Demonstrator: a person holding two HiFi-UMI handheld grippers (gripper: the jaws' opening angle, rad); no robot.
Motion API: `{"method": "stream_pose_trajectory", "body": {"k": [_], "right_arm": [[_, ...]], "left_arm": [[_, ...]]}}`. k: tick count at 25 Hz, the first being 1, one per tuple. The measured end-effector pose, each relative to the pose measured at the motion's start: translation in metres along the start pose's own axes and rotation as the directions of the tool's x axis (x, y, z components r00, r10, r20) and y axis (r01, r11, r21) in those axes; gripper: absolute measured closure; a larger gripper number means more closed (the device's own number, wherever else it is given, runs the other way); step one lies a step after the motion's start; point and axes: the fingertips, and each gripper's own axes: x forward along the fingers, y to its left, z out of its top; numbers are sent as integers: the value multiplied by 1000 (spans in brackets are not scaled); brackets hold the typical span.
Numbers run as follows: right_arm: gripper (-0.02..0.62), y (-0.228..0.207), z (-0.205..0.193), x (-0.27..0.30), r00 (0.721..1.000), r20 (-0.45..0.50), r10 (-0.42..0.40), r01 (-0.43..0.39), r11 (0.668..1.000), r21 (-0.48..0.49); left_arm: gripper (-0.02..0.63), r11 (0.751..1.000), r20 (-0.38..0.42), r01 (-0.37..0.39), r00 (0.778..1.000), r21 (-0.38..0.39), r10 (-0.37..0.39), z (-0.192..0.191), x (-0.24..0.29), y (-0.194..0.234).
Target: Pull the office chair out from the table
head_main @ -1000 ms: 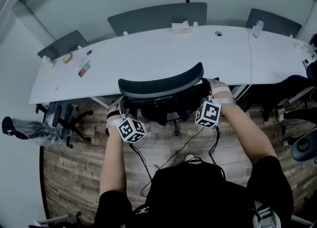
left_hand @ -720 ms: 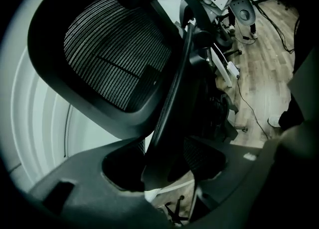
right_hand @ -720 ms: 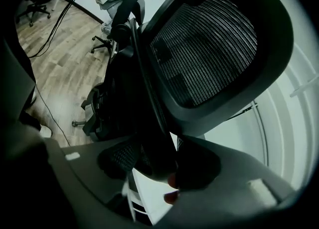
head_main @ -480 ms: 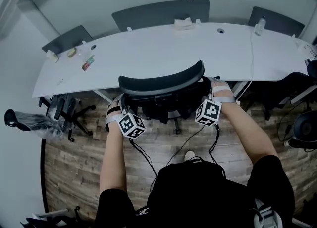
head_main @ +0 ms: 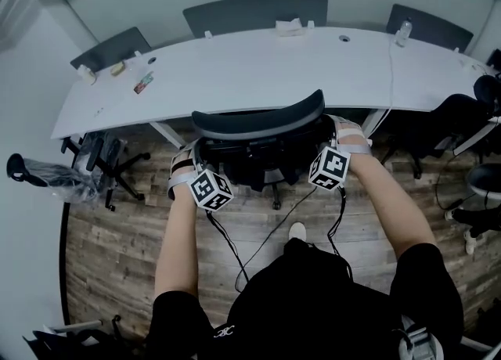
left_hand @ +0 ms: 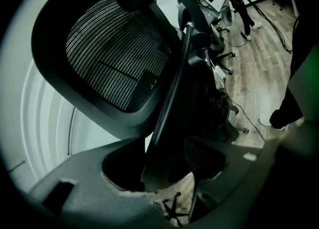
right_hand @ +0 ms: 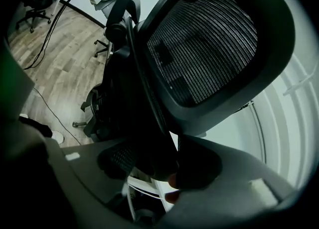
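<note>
The black mesh office chair [head_main: 258,122] stands with its back toward me, in front of the long white table [head_main: 235,69]. My left gripper [head_main: 190,167] is shut on the left edge of the backrest, and my right gripper [head_main: 338,139] is shut on the right edge. In the left gripper view the backrest's frame [left_hand: 167,98] runs down between the jaws of the left gripper [left_hand: 159,168]. The right gripper view shows the frame [right_hand: 149,103] clamped the same way in the right gripper [right_hand: 164,166]. The seat and base are mostly hidden under the backrest.
Three grey chairs [head_main: 254,12] line the table's far side. Another black chair [head_main: 106,164] sits at the left, more dark chairs [head_main: 442,127] at the right. A tissue box [head_main: 290,27], a bottle [head_main: 402,34] and small items [head_main: 142,82] lie on the table. Cables [head_main: 262,237] hang from the grippers.
The chair has rolled back from the table together with both grippers and me. The table now sits farther up in the head view. Both grips on the backrest are unchanged.
</note>
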Motion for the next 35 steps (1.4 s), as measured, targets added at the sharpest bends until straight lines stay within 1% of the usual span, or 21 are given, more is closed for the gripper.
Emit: {"method": "stream_pose_trajectory", "body": {"k": [6,14,18,24,35], "right_arm": [[357,24,1,-38,999,-32,18,-18,1000,-1],[357,57,0,-99,997,-65,29,-28,1000,3],[356,70,-5,-123,996,-83,32,-32,999,2],[354,87,-6,-160,996,-85,37,-38,999,-4],[357,110,-7,-191,997,-64,47,-49,998,-29]], "left_arm": [[370,1000,-1,-5,1000,-3,5,-12,-42,-22],[373,1000,-6,12,1000,7,-12,-25,-103,-56],[374,1000,20,3,1000,14,-3,-26,-134,-73],[377,1000,54,-14,998,19,13,-32,-178,-93],[380,1000,10,-2,1000,22,2,-44,-202,-110]]}}
